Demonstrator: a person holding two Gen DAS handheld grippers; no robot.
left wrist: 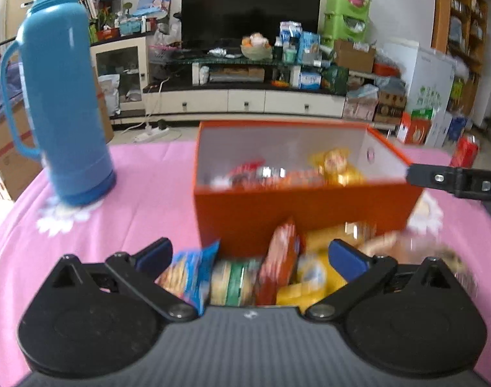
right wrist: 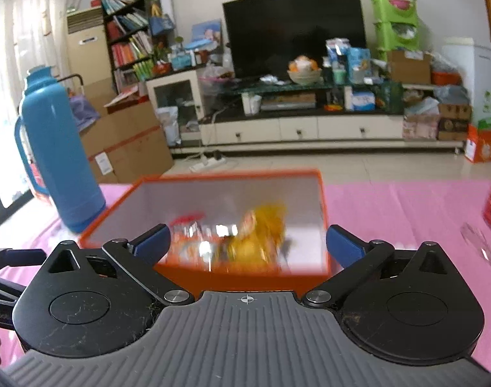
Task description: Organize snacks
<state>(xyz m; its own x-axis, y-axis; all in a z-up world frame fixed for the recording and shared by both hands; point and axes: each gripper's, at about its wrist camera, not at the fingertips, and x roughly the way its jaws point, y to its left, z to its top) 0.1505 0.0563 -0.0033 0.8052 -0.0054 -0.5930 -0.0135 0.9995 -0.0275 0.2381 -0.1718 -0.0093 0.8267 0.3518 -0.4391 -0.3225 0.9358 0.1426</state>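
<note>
An orange box (left wrist: 277, 206) stands open on the pink cloth, with yellow (left wrist: 337, 164) and red snack packets (left wrist: 245, 172) inside. In front of it lies a loose pile: a blue packet (left wrist: 190, 274), a green-and-white one (left wrist: 234, 282), a red one (left wrist: 279, 267) and yellow ones (left wrist: 310, 285). My left gripper (left wrist: 250, 256) hangs open over this pile, its pads apart from the packets. My right gripper (right wrist: 248, 244) is open just over the box's near wall (right wrist: 245, 279), nothing between its fingers. The yellow packet (right wrist: 258, 235) lies blurred in the box.
A tall blue thermos (left wrist: 64, 103) stands on a white doily to the left of the box. A red can (left wrist: 466, 151) and a clear glass object (right wrist: 481, 245) are at the right. One right gripper finger (left wrist: 455, 180) reaches in beside the box's right corner.
</note>
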